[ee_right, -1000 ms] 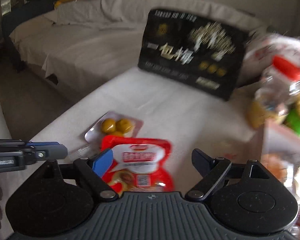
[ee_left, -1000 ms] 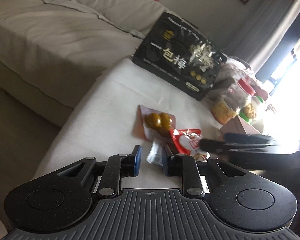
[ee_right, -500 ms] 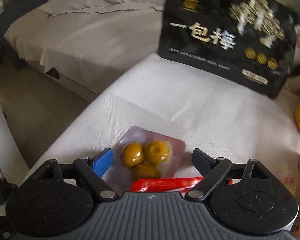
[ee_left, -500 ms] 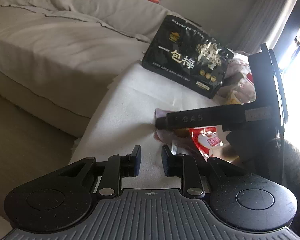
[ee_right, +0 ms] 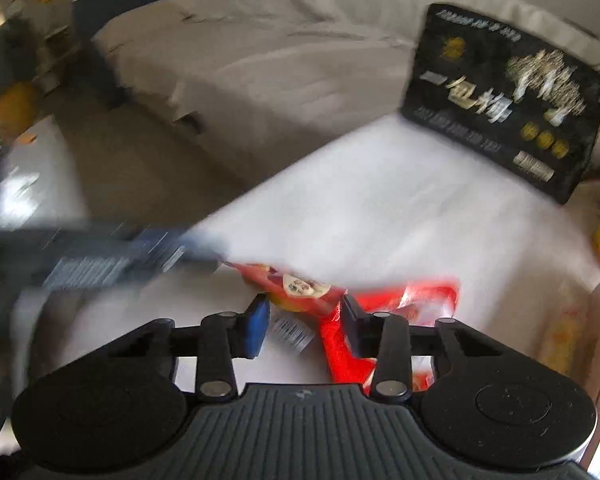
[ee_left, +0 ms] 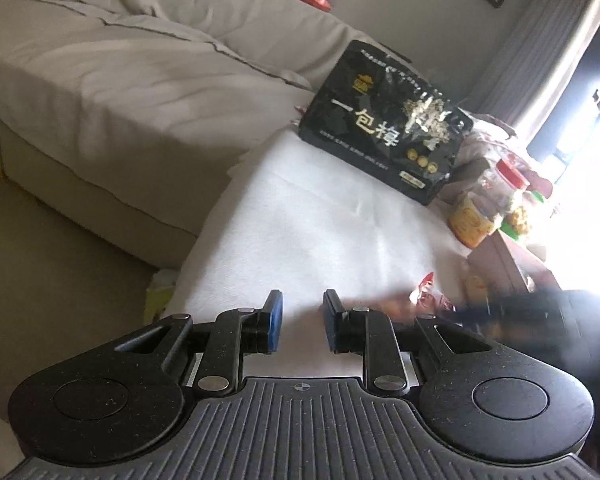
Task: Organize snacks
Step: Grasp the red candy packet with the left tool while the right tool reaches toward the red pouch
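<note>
Hovering low over the white cloth-covered table [ee_left: 308,232], the left gripper [ee_left: 302,326] shows a narrow gap between its blue pads with nothing in it. The right gripper [ee_right: 304,326] is partly closed around a small red-and-yellow snack packet [ee_right: 296,290]; blur hides whether its pads touch it. Just right of that packet lies a bright red foil snack pouch [ee_right: 404,308]. Farther back a large black bag with gold Chinese lettering [ee_left: 384,128] stands upright at the table's far edge, clear red-lidded jars [ee_left: 496,196] to its right, and a grey sofa [ee_left: 100,80] behind.
</note>
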Demonstrator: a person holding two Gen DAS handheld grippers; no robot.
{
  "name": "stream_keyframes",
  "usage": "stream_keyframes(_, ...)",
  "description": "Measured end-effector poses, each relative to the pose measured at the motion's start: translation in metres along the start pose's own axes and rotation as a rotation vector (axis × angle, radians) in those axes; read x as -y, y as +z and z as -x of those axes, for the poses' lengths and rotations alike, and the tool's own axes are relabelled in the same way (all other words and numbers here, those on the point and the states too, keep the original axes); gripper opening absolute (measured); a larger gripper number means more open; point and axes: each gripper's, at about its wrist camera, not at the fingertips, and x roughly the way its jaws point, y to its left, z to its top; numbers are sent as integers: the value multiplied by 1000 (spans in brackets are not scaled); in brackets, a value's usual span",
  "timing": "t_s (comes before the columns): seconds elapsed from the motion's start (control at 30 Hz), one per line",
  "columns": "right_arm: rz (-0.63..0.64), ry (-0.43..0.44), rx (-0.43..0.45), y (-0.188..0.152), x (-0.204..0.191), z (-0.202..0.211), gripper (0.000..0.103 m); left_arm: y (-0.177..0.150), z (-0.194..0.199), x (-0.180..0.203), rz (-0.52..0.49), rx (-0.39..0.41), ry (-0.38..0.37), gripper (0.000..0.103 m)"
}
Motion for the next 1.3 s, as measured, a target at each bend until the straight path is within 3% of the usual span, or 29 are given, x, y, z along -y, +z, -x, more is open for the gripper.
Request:
stream_keyframes(0.2, 61, -107, -4, -61, -14, 20, 37, -3, -2, 16, -45, -16, -27, 25)
stream_keyframes(0.3, 56, -157, 30, -75, -13, 34, 44, -5, -3, 26, -85, -34, -42, 25)
stream_keyframes(0.43, 61, -176, 116, -72, -2, 47, 76, -9, -7, 37, -129, -51, -19, 25)
stream_keyframes(0.53, 52, -179, 166, -57, 14, 45, 86, -14, -7, 39, -149, -67, -8, 25)
stream_keyframes(0.7, 69, -211, 105, -20, 42, -1, 87, -35, 1, 39, -224, -121, -42, 26)
stream_keyframes(0.77, 12, -191, 73, -9, 56, -17, 87, -40, 6, 38, -238, -140, -67, 26)
stream_keyframes(0.87, -141, -96, 62, -8, 73, -22, 88, -45, 11, 40, -257, -147, -72, 26)
stream_keyframes(1.0, -206, -56, 59, -31, 70, -8, 86, -47, 9, 43, -251, -161, -96, 27)
stream_keyframes(1.17, -198, -118, 67, -75, 49, 22, 67, -51, 5, 52, -254, -179, -142, 28)
stream_keyframes(1.3, -220, -171, 74, -97, 46, 40, 61, -48, 12, 56, -247, -165, -147, 28)
